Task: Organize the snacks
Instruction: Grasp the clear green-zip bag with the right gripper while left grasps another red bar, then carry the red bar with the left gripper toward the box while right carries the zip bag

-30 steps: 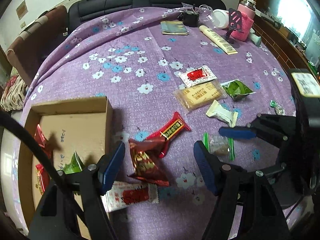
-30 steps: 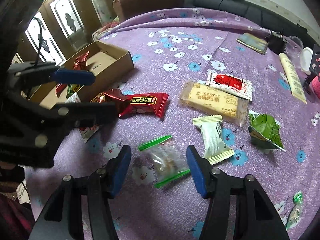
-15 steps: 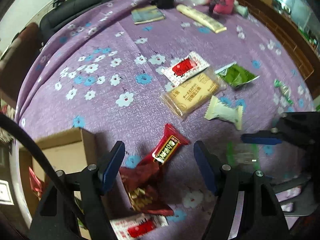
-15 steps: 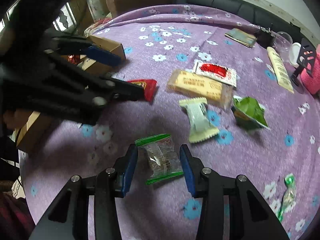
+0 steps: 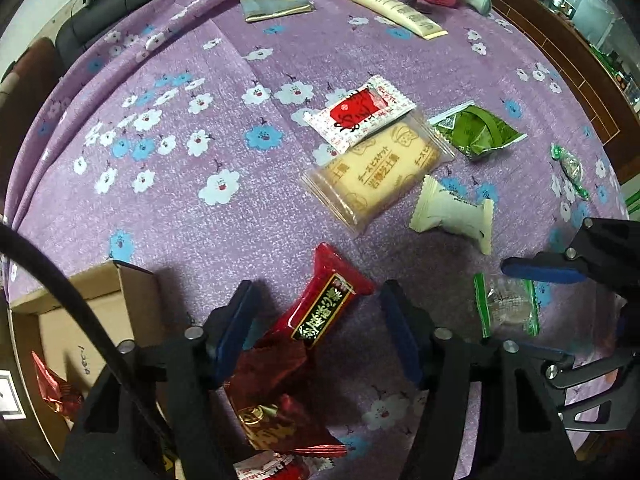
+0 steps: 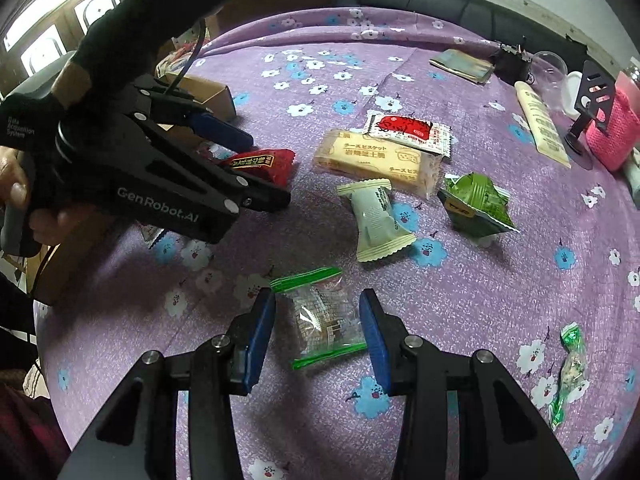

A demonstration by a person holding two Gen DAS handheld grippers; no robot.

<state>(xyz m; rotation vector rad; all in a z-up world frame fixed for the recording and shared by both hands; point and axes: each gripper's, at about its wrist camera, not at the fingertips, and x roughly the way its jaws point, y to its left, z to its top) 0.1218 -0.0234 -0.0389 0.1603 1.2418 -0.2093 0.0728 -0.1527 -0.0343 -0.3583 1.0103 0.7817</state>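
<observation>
Even indoor light, strong fisheye bend, mostly sharp.

Daylight enters from bright windows (image 6: 48, 36) at the upper left of the right wrist view and from a washed-out glare patch at the upper right of the left wrist view. The purple tablecloth (image 5: 200, 208) is evenly lit, with soft shadows under the left gripper (image 5: 320, 328) and the right gripper (image 6: 316, 332). Edges curve and darken into black corners (the far rim smears slightly). Glossy wrappers show small highlights.
</observation>
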